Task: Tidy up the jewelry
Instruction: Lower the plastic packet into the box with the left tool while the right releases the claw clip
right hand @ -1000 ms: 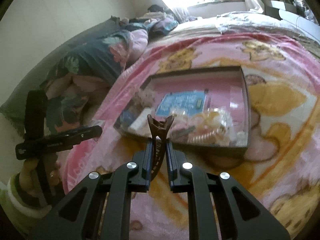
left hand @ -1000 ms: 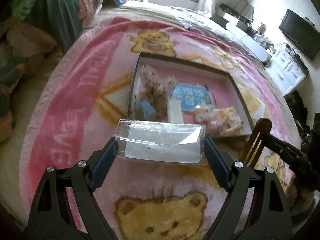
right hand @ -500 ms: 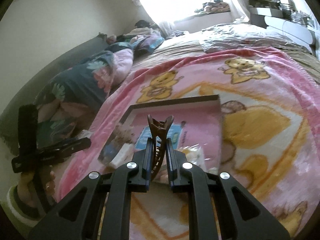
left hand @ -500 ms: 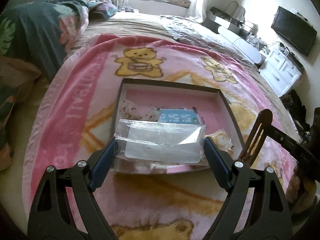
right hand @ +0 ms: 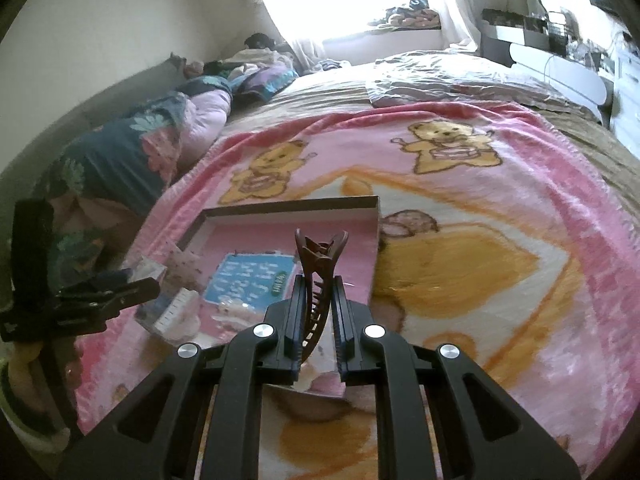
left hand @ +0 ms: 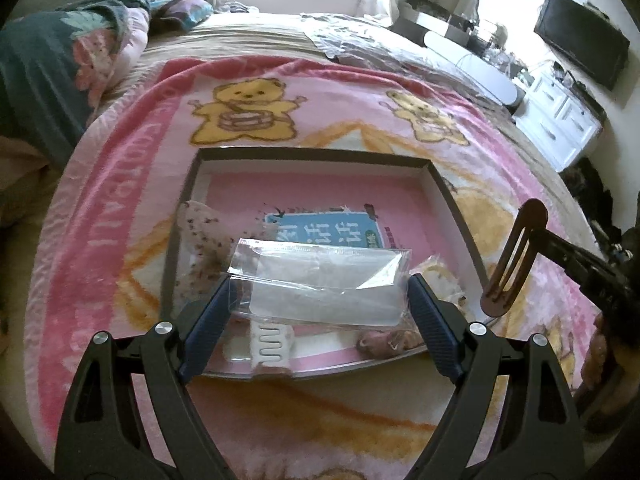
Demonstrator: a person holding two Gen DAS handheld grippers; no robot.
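**Both claws loaded over the tray**

Left wrist view. Left claw [left hand: 320, 300] stands wide, its blue pads pressing the two short ends of a clear plastic packet [left hand: 320, 280]. Held end to end like this the packet stays flat and spread, probably so it can be laid down without crumpling. It hangs above the near half of the shallow tray [left hand: 312, 154], which sits on the pink bear blanket [left hand: 120, 184] on the bed. In the tray: a blue printed card [left hand: 332, 228], a speckled pouch [left hand: 204, 236], a white comb-like piece [left hand: 270, 340]. The brown hair clip [left hand: 514, 256] shows at right, over the tray's right rim.

Right wrist view. Right claw [right hand: 318, 320] is clamped nearly together on the brown hair clip's toothed body, leaving its winged handles poking out past the pads. A grip low on the teeth likely keeps it from twisting. The clip hovers over the tray's near right corner. Contents crowd the tray's left side; the pink floor at right is barer, a sensible spot to drop into.
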